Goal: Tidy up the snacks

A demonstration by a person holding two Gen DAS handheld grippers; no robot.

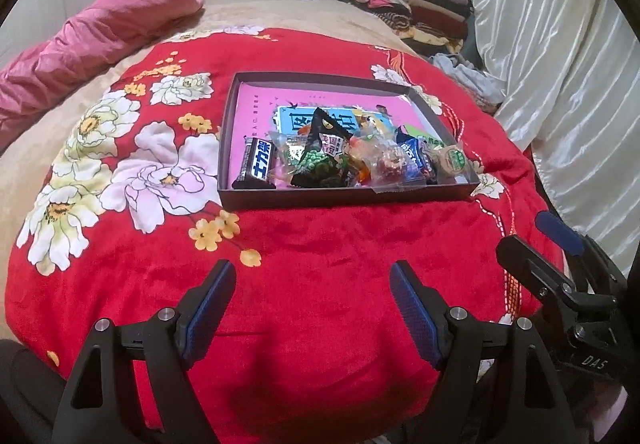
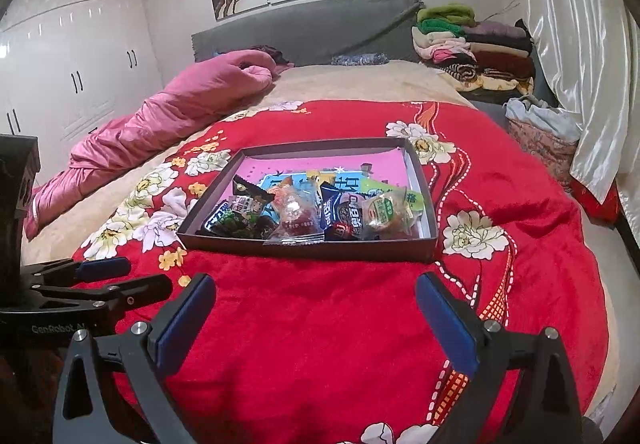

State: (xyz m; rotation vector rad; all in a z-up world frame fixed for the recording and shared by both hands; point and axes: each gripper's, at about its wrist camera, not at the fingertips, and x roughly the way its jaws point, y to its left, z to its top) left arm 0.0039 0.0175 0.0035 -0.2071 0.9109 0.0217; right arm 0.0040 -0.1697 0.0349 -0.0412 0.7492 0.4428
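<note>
A shallow dark box (image 1: pixel 344 199) with a pink lining lies on a red flowered blanket (image 1: pixel 320 252); it also shows in the right wrist view (image 2: pixel 308 250). Several wrapped snacks lie along its near side: a black bar (image 1: pixel 256 163), a green-black triangular bag (image 1: pixel 324 159), a clear-wrapped red sweet (image 2: pixel 294 219), a blue pack (image 2: pixel 344 219) and a round green-labelled cake (image 2: pixel 384 213). My left gripper (image 1: pixel 312 276) is open and empty, above the blanket in front of the box. My right gripper (image 2: pixel 316 288) is open and empty, also in front of the box.
A pink quilt (image 2: pixel 168 123) lies rolled along the bed's left side. Folded clothes (image 2: pixel 476 47) are stacked at the far right by the grey headboard (image 2: pixel 304 27). White curtains (image 2: pixel 580 43) hang on the right. White wardrobes (image 2: pixel 72 75) stand at left.
</note>
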